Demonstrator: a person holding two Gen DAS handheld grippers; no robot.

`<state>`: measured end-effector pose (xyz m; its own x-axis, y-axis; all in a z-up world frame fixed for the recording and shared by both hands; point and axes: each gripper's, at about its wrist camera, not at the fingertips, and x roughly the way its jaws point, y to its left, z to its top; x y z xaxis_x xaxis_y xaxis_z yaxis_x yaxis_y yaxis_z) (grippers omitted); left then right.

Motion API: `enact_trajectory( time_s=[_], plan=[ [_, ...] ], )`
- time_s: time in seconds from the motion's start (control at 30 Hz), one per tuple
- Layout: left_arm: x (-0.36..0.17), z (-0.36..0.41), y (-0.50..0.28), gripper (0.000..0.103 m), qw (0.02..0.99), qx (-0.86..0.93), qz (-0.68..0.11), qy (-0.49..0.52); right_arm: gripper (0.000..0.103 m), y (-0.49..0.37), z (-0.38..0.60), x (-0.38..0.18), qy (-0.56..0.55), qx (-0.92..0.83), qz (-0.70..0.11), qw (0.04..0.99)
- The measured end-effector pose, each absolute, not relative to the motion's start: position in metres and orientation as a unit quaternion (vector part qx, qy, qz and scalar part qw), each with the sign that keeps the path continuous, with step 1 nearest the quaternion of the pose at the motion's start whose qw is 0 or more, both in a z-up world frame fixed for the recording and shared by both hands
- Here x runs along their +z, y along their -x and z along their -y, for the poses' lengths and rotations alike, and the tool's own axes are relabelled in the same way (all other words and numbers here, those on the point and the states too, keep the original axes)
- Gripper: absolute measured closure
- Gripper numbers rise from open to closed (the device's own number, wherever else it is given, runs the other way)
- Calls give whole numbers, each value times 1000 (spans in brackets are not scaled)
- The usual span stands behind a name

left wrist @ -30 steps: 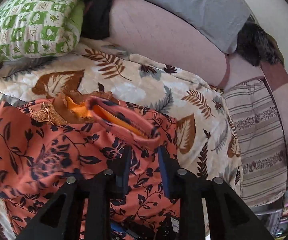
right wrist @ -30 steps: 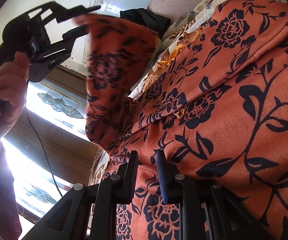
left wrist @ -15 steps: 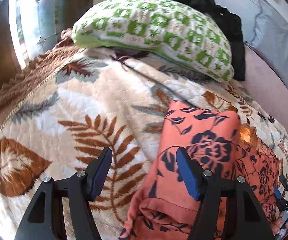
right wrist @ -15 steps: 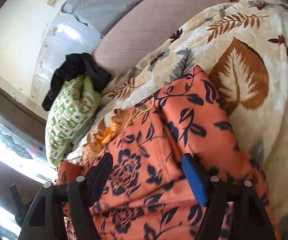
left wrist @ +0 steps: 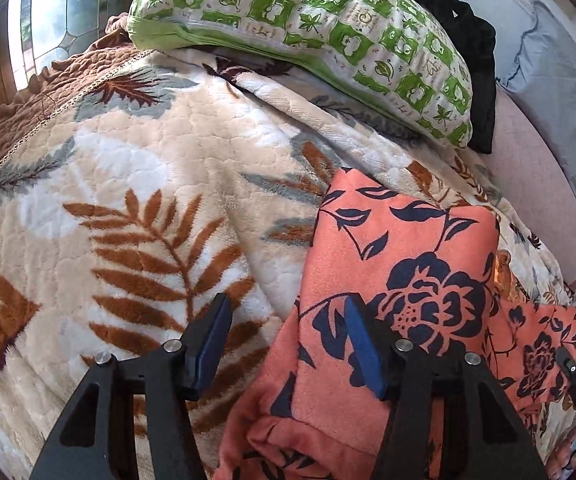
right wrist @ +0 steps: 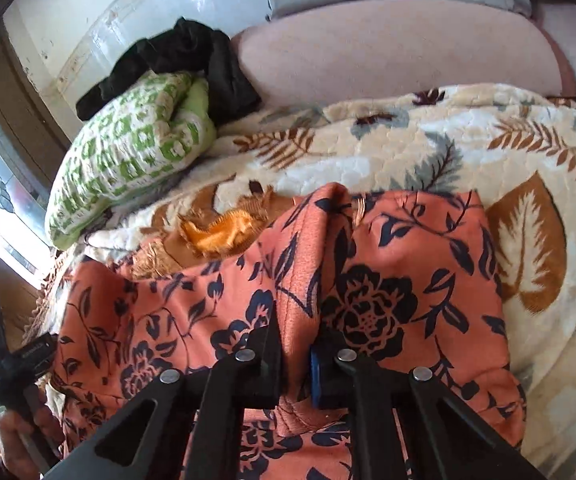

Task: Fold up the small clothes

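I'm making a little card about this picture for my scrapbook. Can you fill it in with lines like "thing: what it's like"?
place: a bed under a leaf-print blanket
garment: orange floral garment, partly folded, lying on the blanket
right gripper: shut on a raised fold of the garment
left gripper: jaws closing, over the garment's edge, nothing pinched yet
pillow: green-and-white pillow at the blanket's far end
behind pillow: black clothing

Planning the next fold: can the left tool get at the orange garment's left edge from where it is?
Probably yes. The left tool is closing with nothing between its jaws, and the orange garment lies uncovered on the leaf blanket beside it.
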<state>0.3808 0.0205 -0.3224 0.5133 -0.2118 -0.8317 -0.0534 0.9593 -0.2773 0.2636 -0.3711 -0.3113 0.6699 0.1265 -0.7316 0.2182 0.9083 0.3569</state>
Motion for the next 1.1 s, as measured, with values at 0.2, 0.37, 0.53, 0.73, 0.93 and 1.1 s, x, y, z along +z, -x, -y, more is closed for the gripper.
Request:
enact_trajectory(
  time_s=[0.2,0.37,0.53,0.73,0.93,1.1],
  plan=[
    [-319,-15,-376,43,865,-15,-493,93,93,-236,382,-277,-167,-108,-355,914],
    [-323,-4,-373,39,869,-15,-494,41,93,-238,426,-333,-212,-171,-422,865],
    [-326,-2,-373,33,871,-17,-491,14,93,-242,415,-359,-167,-192,-455,853],
    [-322,-9,-372,32,869,-16,-493,27,88,-246,427,-353,-192,-186,-478,837],
    [-289,-17,-364,32,899,6,-437,19,81,-236,441,-321,-202,-209,-470,833],
    [-288,-31,-370,32,896,31,-442,35,27,-230,428,-272,-199,-189,-409,870]
  ],
)
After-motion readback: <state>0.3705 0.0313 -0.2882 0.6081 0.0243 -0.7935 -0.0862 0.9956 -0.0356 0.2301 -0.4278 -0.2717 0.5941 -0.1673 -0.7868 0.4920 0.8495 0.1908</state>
